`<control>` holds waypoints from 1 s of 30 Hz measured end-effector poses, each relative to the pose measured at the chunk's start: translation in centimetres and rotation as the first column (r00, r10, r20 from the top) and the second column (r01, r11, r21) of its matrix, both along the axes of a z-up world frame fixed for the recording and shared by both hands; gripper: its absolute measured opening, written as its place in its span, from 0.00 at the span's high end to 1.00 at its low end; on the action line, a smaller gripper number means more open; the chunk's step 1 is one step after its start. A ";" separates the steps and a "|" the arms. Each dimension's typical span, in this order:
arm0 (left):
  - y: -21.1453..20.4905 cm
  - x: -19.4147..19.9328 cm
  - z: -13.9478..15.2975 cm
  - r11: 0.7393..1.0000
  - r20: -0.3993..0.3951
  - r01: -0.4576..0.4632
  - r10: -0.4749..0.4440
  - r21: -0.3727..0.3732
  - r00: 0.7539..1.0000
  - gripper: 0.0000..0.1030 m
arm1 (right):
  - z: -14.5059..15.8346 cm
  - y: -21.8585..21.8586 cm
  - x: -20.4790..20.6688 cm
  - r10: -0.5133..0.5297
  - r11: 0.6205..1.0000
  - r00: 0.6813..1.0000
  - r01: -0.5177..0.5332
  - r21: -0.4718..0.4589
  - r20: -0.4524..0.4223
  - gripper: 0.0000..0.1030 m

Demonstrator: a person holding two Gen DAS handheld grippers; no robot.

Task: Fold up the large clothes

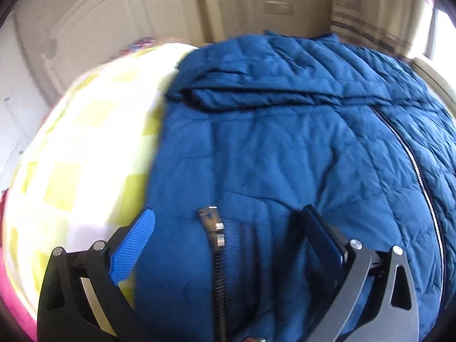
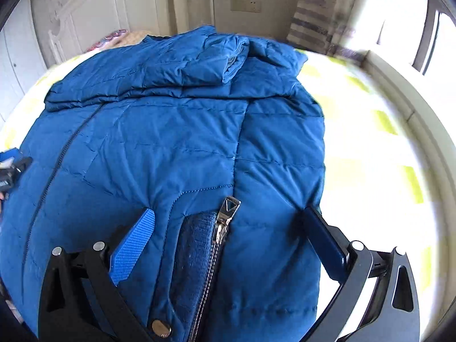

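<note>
A blue quilted jacket (image 1: 285,148) lies spread on a bed, its sleeves folded across the upper part (image 2: 171,68). My left gripper (image 1: 228,223) hangs open over the jacket's left lower part, and a pocket zip (image 1: 212,222) lies between its blue fingers (image 1: 136,245). The main front zip (image 1: 421,182) runs down to the right of it. My right gripper (image 2: 229,223) is open over the jacket (image 2: 171,142) on its right lower part, above another pocket zip (image 2: 228,208) and a metal snap (image 2: 161,327). The left gripper's tip (image 2: 11,168) shows at the left edge of the right wrist view.
The bed sheet (image 1: 74,171) is yellow-and-white check and shows bare to the right of the jacket (image 2: 370,156). A cream headboard (image 1: 114,28) and a patterned pillow (image 2: 111,38) are at the far end. A window (image 2: 436,42) is on the right, pink fabric (image 1: 11,293) at lower left.
</note>
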State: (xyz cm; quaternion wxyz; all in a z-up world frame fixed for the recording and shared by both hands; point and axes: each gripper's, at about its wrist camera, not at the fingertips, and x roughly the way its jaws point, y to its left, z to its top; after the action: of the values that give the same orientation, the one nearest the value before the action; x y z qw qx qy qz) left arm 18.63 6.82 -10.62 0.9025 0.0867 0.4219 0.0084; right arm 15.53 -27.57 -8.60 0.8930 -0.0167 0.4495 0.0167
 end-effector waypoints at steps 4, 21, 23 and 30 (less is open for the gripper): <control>-2.1 -4.2 2.2 0.989 0.049 0.133 -0.130 -0.066 0.990 0.02 | 1.4 3.1 -2.1 0.061 0.998 0.997 -0.060 -0.028 0.047 0.04; -1.9 -8.7 0.4 0.968 0.014 0.223 -0.223 -0.111 0.975 0.02 | 0.2 7.2 -6.0 0.196 0.979 0.980 -0.194 -0.054 0.025 0.04; -0.5 -8.8 -0.4 0.979 0.000 0.183 -0.184 -0.091 0.983 0.02 | -0.2 6.4 -7.3 0.185 0.981 0.982 -0.184 -0.055 0.024 0.04; -0.6 -9.4 -0.2 0.987 0.016 0.153 -0.152 -0.059 0.988 0.03 | -0.9 5.5 -7.7 0.150 0.988 0.989 -0.150 -0.034 0.015 0.04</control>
State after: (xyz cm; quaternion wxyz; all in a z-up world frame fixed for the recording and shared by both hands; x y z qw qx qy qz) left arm 9.24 6.22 -10.82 0.9052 0.0913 0.4087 -0.0728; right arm 7.80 -22.08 -9.46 0.8928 -0.0651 0.4391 0.0763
